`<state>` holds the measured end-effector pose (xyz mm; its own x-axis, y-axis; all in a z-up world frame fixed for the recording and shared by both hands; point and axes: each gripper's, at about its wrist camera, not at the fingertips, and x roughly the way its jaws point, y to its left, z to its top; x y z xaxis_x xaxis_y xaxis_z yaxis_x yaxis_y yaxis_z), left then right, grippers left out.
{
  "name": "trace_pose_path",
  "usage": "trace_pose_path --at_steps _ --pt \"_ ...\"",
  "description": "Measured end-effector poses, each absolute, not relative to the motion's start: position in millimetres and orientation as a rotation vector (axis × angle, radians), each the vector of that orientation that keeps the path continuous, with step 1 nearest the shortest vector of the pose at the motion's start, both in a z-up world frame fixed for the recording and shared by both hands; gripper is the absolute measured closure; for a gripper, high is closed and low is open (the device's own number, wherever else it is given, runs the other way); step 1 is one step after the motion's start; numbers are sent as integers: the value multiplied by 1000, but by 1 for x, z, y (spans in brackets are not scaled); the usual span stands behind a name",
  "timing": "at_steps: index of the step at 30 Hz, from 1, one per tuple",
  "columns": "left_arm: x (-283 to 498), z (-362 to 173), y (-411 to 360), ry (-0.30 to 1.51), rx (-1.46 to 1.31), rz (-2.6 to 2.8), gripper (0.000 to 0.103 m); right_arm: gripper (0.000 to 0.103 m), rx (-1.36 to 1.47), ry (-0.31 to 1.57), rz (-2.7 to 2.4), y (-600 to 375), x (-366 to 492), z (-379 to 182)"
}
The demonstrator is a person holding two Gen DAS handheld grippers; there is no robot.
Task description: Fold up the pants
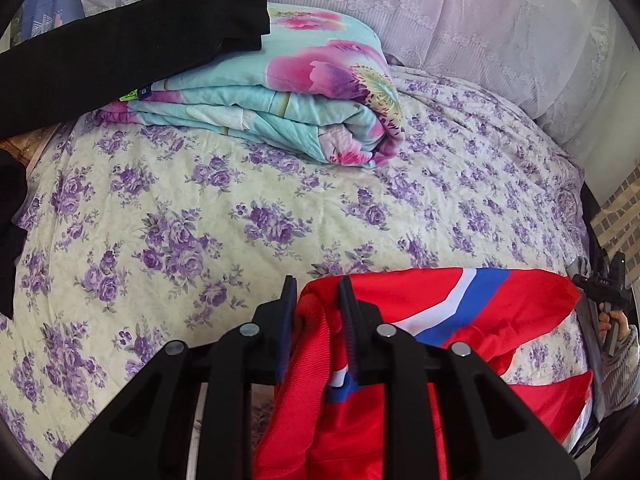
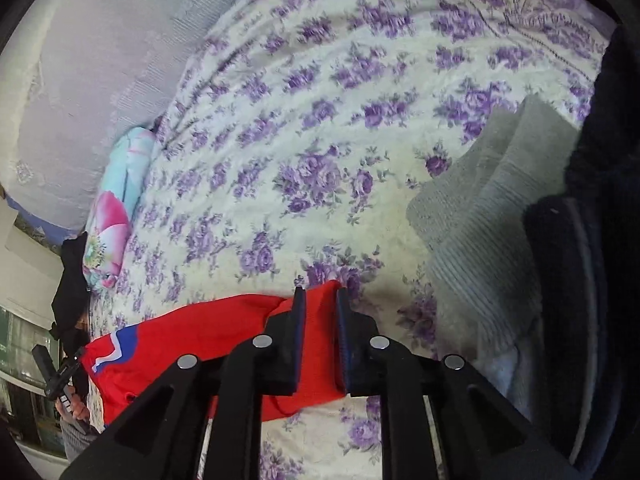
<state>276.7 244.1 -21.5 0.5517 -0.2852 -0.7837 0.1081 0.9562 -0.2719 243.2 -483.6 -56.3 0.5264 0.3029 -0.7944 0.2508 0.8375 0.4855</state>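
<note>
The red pants [image 1: 500, 296] with a blue and white stripe lie across the near edge of the bed, on the purple-flowered sheet [image 1: 200, 200]. My left gripper [image 1: 316, 284] is shut on one bunched end of the red fabric, which hangs between its pads and down below them. In the right wrist view, my right gripper [image 2: 320, 296] is shut on the other end of the pants [image 2: 200, 328], with red cloth filling the gap between its fingers. The fabric stretches between the two grippers. A person's hand [image 1: 616, 320] on the other handle shows at the right edge.
A folded turquoise and pink floral quilt [image 1: 280, 92] lies at the back left, with a black garment [image 1: 120, 48] on top. A grey ribbed garment [image 2: 480, 208] and dark clothing [image 2: 580, 280] sit on the right. A lace-covered pillow [image 1: 440, 8] lines the far side.
</note>
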Motion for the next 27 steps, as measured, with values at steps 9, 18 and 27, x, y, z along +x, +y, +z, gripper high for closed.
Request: trace_pose_path --at_steps 9,18,27 --pt "281 -28 244 970 -217 -211 82 100 557 1019 16 -471 266 -68" --pt "245 1 244 885 -207 -250 83 100 562 818 110 -478 194 -4" --pt "141 19 245 799 -214 -328 83 100 579 700 172 -473 63 14"
